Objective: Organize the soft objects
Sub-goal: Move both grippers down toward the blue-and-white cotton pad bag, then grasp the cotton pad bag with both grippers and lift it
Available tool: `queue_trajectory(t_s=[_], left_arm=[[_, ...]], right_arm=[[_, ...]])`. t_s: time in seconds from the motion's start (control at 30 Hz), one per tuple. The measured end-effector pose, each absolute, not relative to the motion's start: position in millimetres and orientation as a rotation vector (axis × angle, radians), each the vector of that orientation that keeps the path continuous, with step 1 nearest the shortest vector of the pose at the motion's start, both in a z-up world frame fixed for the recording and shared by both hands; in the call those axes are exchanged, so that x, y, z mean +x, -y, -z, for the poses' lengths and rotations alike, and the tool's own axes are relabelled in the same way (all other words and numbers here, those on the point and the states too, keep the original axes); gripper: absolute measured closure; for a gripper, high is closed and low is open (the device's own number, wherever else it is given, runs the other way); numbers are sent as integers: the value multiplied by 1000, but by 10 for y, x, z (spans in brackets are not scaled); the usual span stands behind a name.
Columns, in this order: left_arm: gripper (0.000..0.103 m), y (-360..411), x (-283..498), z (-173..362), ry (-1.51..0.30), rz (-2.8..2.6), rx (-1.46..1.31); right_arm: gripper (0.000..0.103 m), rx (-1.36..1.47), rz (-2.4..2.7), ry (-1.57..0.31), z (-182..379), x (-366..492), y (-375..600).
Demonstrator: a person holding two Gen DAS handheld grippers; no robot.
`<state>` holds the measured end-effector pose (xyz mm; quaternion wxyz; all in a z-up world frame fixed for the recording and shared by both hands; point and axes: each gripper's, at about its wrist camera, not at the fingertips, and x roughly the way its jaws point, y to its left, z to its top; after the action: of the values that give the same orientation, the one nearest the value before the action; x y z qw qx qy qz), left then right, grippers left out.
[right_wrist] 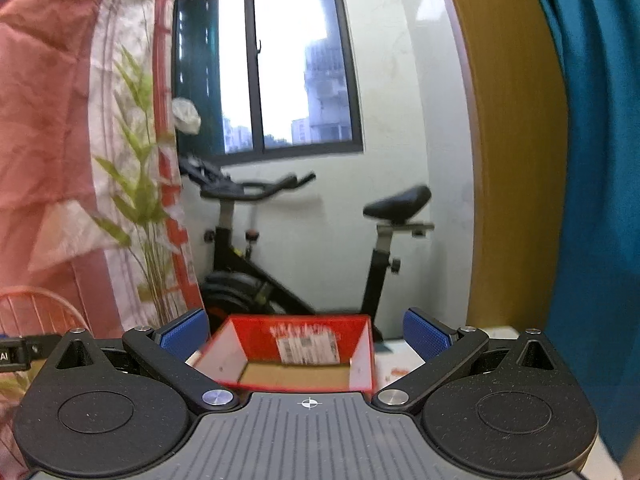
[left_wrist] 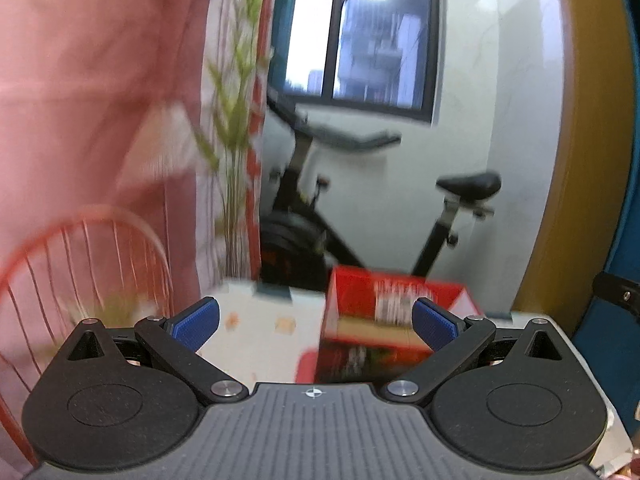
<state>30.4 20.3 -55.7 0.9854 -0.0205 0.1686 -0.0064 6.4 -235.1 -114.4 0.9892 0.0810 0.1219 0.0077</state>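
— Red cardboard, that open box (right_wrist: 296, 354) on the table (right_wrist: 394, 360), straight ahead of the right tongs (right_wrist: 306, 334).
— Anything in either pair?
— No. The right tongs are spread wide and hold nothing; the left tongs (left_wrist: 316, 322) are the same, with the box (left_wrist: 394, 322) toward their right side.
— And beyond?
— An exercise bike (right_wrist: 304, 240) against the far wall, under the window (right_wrist: 276, 60). The left view is blurred.

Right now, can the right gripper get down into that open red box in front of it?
Probably yes. The right gripper is open and empty, and the red box sits directly ahead, top open, with nothing visible between them.
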Motion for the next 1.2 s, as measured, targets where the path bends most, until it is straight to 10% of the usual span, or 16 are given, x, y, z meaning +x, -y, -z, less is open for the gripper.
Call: queue_trajectory(t_s=[0.73,0.93,1.2], left_arm=[[1,-254,868,2180,-723,25,61],[13,-271,913,2305,-784,52,35],[46,-211,951,2431,-834,152,-24]], right_arm=[[0,133,-83,-644,2853,572,2034],[2,222,-113,-746,3138,637,2118],[30,216,-198,-793,3198,631,2030]])
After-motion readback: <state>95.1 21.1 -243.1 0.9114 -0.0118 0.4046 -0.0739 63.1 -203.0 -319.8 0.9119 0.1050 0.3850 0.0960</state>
